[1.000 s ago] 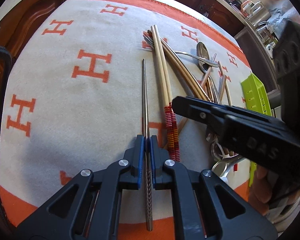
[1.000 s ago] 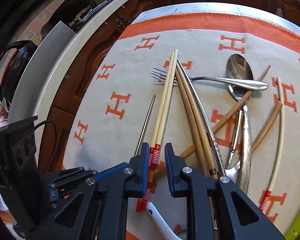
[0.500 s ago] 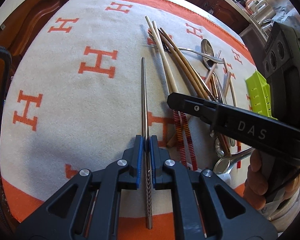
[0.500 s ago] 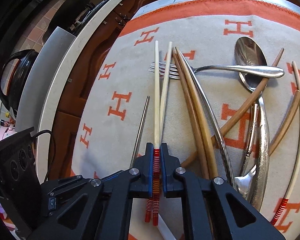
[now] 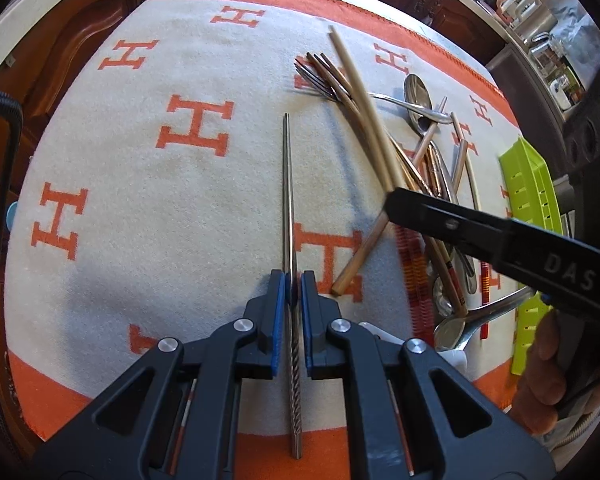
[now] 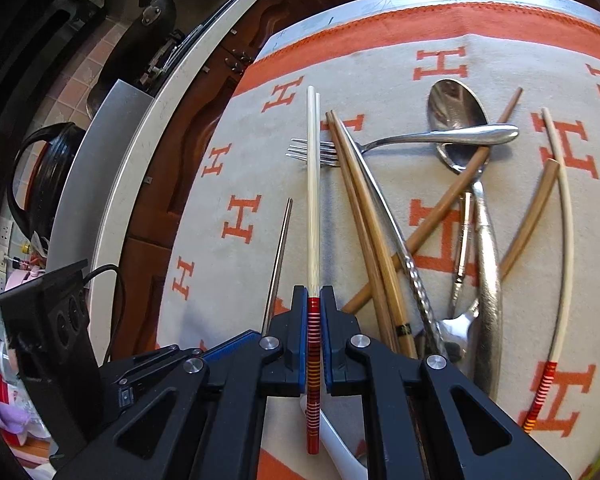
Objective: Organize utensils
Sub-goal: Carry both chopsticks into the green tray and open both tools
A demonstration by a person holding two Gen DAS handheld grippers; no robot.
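Observation:
My left gripper (image 5: 293, 292) is shut on a thin metal chopstick (image 5: 287, 200), which points away from me over the cloth. My right gripper (image 6: 313, 300) is shut on a pair of pale chopsticks with red striped ends (image 6: 312, 200). Their tips reach over the tines of a steel fork (image 6: 312, 152). The same metal chopstick (image 6: 278, 248) shows just left of them. In the left wrist view the right gripper (image 5: 396, 200) comes in from the right above the heap. Brown chopsticks (image 6: 364, 220), a twisted metal chopstick (image 6: 412, 272) and a large spoon (image 6: 456, 112) lie crossed on the right.
A cream cloth with orange H marks (image 5: 140, 200) covers the table. A lime green tray (image 5: 532, 188) stands at the right edge. Another pale chopstick with a red end (image 6: 568, 240) lies far right. A white plastic spoon (image 6: 340, 452) lies under my right gripper.
My right gripper's jaws closed on the striped ends of the pale chopsticks, and the pair swung left, away from the brown ones. The left gripper kept its hold and place.

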